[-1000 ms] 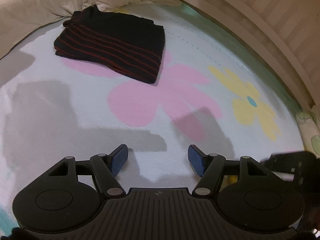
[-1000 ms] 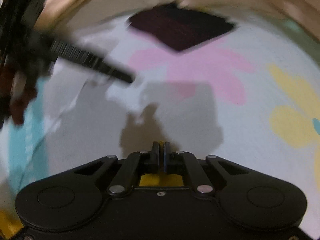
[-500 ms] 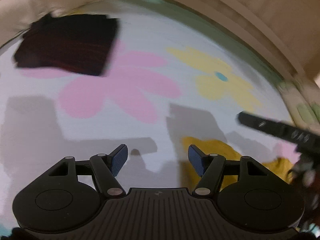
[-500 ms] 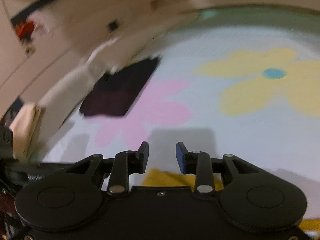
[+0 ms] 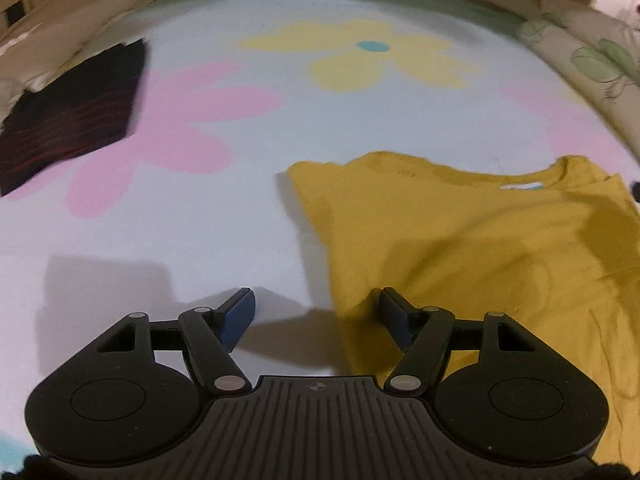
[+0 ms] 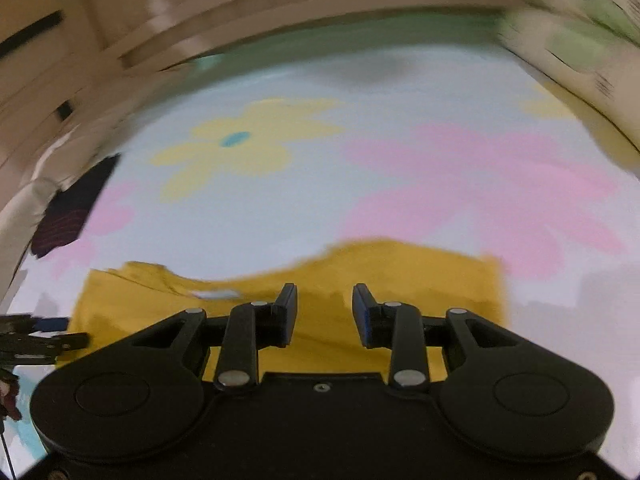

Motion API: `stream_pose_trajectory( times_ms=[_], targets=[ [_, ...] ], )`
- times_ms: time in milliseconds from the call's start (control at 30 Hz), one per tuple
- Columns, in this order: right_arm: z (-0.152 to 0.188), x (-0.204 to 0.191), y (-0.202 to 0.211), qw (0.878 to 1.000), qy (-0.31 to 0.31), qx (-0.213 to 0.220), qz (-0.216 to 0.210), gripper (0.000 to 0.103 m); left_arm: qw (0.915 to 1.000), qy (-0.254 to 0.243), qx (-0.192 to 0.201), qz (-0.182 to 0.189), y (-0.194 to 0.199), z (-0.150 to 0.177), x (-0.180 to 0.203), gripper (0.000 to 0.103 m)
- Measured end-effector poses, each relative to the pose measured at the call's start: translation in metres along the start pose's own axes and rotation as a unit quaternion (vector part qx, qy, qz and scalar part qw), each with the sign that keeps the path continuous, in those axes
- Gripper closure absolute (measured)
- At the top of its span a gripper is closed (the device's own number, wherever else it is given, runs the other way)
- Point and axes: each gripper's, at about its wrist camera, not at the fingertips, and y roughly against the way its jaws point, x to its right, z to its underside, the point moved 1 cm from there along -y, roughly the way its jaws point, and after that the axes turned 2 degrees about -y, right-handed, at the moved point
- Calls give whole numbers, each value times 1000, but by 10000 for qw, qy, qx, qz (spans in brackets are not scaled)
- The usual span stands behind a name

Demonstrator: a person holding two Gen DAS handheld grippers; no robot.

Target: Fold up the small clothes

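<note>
A pale bedsheet [image 5: 248,216] printed with pink and yellow flowers covers the work surface, with a yellow shirt [image 5: 480,240] lying spread flat on it at the near right and a folded dark striped garment [image 5: 68,120] well apart at the far left edge. The left gripper [image 5: 316,316] hangs over the shirt's left edge, its jaws wide and opening with nothing gripped. The right gripper [image 6: 325,312] hovers above the shirt near the collar, jaws parted and empty.
</note>
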Motion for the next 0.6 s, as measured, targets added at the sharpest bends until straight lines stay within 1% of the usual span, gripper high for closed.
stream_pose_trajectory(
  times_ms=[67, 133, 233, 300, 400, 467, 533, 567, 600],
  targets=[
    [6, 17, 4, 9997, -252, -20, -34, 58, 10000, 19, -6, -59, 2, 6, 1, 35],
    [12, 30, 6, 9990, -438, -31, -81, 52, 9999, 137, 93, -25, 5, 11, 0, 34],
    [15, 30, 1, 9991, -403, -125, -30, 51, 9994, 295, 163, 39, 5, 11, -7, 34],
    [15, 30, -1, 9989, -421, -174, -65, 51, 9994, 297, 179, 28, 7, 11, -5, 34],
    [20, 47, 7, 9989, -428, -143, 100, 51, 9995, 266, 140, 21, 7, 10, -4, 34],
    [19, 58, 14, 9980, -627, -96, 43, 51, 9995, 287, 91, 20, 11, 2, -6, 35],
    [16, 69, 19, 9964, -844, 0, 20, 50, 9978, 331, 559, -124, 26, -10, -5, 35],
    [14, 72, 18, 9957, -929, 17, -26, 50, 9961, 347, 806, -101, 33, -16, -2, 35],
    [13, 76, 18, 9946, -1031, 6, -104, 49, 9950, 348, 940, -19, 37, -20, 1, 35]
  ],
)
